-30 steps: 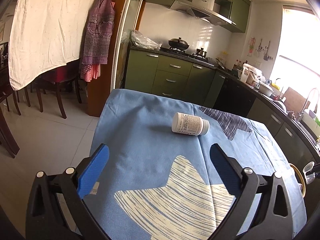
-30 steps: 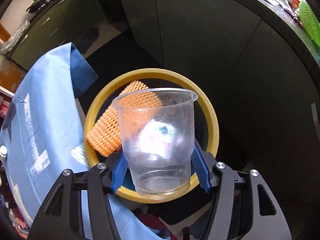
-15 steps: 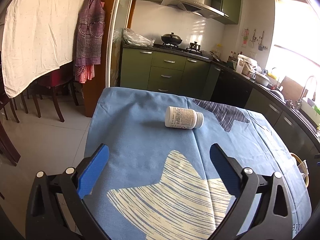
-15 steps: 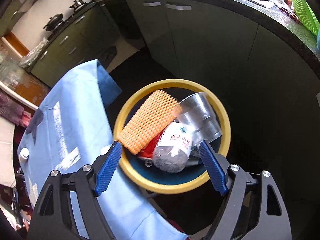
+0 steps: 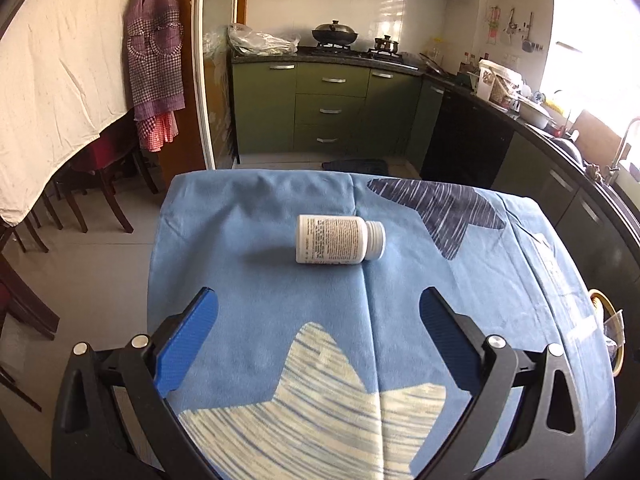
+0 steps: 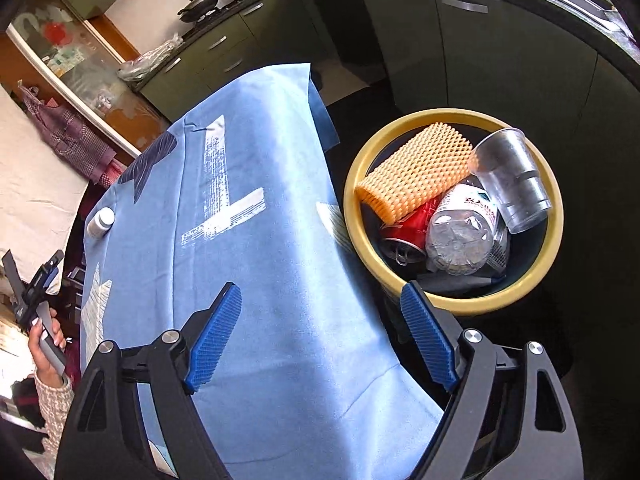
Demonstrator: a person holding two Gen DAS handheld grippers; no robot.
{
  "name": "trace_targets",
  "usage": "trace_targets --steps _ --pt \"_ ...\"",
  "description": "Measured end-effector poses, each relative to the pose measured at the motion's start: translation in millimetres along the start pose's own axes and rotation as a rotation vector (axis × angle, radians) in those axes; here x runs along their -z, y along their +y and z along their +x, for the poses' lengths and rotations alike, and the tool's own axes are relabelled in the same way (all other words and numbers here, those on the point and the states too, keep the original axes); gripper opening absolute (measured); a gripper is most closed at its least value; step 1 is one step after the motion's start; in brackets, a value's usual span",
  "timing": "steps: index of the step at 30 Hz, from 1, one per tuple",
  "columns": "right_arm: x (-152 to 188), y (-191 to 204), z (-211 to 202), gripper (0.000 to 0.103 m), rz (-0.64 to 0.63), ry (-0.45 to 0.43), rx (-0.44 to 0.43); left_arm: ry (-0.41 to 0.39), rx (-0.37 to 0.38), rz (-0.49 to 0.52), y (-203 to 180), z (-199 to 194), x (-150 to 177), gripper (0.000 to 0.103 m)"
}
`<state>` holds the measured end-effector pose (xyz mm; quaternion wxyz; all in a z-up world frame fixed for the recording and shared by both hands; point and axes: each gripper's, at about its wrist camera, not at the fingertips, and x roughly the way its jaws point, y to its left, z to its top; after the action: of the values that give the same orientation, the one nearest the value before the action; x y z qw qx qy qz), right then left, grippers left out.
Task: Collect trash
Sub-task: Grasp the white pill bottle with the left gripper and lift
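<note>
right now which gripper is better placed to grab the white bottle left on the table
Left. The left gripper faces the white bottle directly, open and empty; the right gripper sits by the bin.

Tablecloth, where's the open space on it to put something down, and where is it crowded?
The tablecloth is bare except for one white bottle lying near its middle. Free patches lie between the bottle and the left gripper, and along the edge beside the bin. The bin is crowded: foam net, cup, can, plastic bottle.
</note>
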<state>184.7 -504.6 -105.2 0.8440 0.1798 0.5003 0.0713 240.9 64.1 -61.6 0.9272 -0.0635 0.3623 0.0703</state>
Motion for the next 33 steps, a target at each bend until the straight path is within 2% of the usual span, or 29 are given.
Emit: trace_targets --steps 4,8,14,21,29,31,33 --pt "5.1 -1.7 6.6 0.082 -0.008 0.008 -0.04 0.073 0.019 -0.023 -20.7 35.9 -21.6 0.096" --pt "14.9 -7.8 6.2 0.082 -0.016 0.024 -0.066 0.156 0.019 -0.095 -22.7 76.2 -36.3 0.096" --pt "26.5 -14.1 6.8 0.082 -0.026 0.039 -0.087 0.201 -0.039 -0.088 -24.6 109.3 -47.9 0.096" --pt "27.9 -18.5 15.5 0.083 -0.016 0.054 -0.104 0.237 -0.085 -0.064 -27.5 125.4 -48.1 0.096" --pt "29.4 -12.2 21.3 0.083 -0.029 0.071 -0.114 0.263 -0.092 -0.074 -26.2 133.2 -50.3 0.096" --pt "30.1 -11.1 20.4 0.083 -0.03 0.07 -0.112 0.265 -0.092 -0.067 -27.6 134.8 -51.1 0.092" --pt "31.0 -10.3 19.1 0.083 -0.031 0.07 -0.111 0.274 -0.086 -0.066 -28.1 136.9 -51.9 0.081"
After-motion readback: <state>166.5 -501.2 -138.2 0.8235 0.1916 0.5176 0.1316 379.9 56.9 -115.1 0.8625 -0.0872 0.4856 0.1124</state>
